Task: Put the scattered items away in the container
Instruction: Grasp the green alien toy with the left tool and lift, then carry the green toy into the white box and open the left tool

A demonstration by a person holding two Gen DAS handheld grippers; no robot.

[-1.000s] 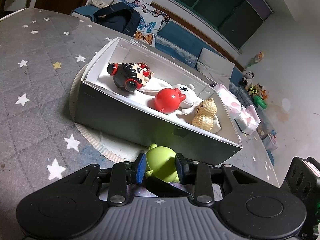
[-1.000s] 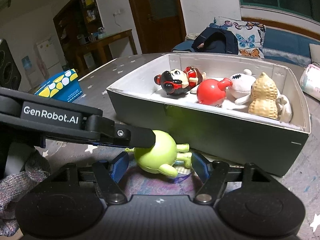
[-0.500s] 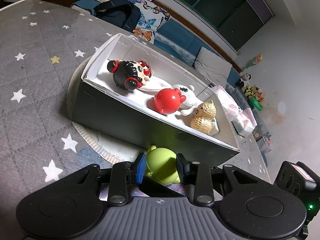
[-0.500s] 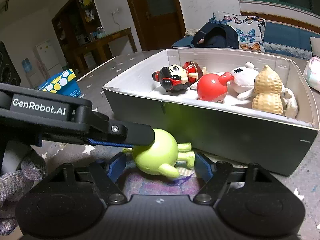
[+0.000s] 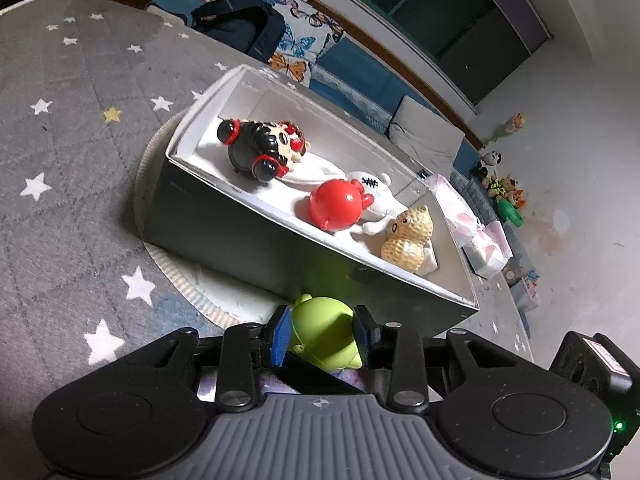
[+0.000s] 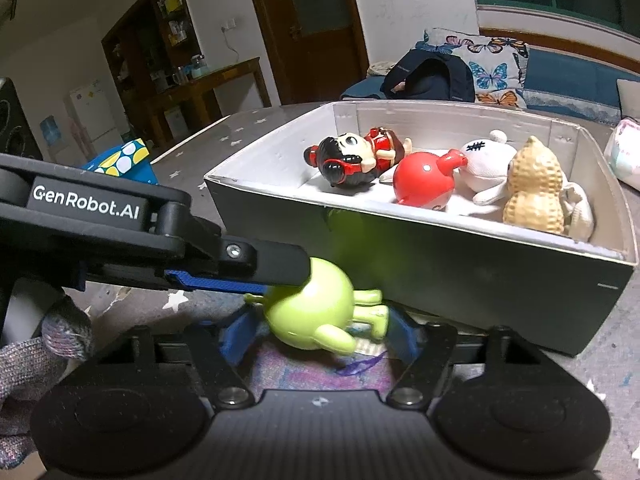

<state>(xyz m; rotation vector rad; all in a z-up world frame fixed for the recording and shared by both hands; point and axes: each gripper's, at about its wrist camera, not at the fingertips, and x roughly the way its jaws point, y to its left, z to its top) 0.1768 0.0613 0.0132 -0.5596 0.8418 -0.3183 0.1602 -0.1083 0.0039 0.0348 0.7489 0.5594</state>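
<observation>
Since the earlier frame the right gripper (image 6: pixel 316 334) has narrowed, its jaws closing around the green figure (image 6: pixel 310 312), pads not yet pressing. The left gripper (image 5: pixel 322 334) angles downward, clamped on that same figure, just short of the container (image 5: pixel 256 236). Beyond the fingertips lie four toys. "GenRobot.AI" marks the left gripper's side.

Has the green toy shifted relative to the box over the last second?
No. The green toy sits at the same spot against the near wall of the box, with the left gripper clamped on it.
</observation>
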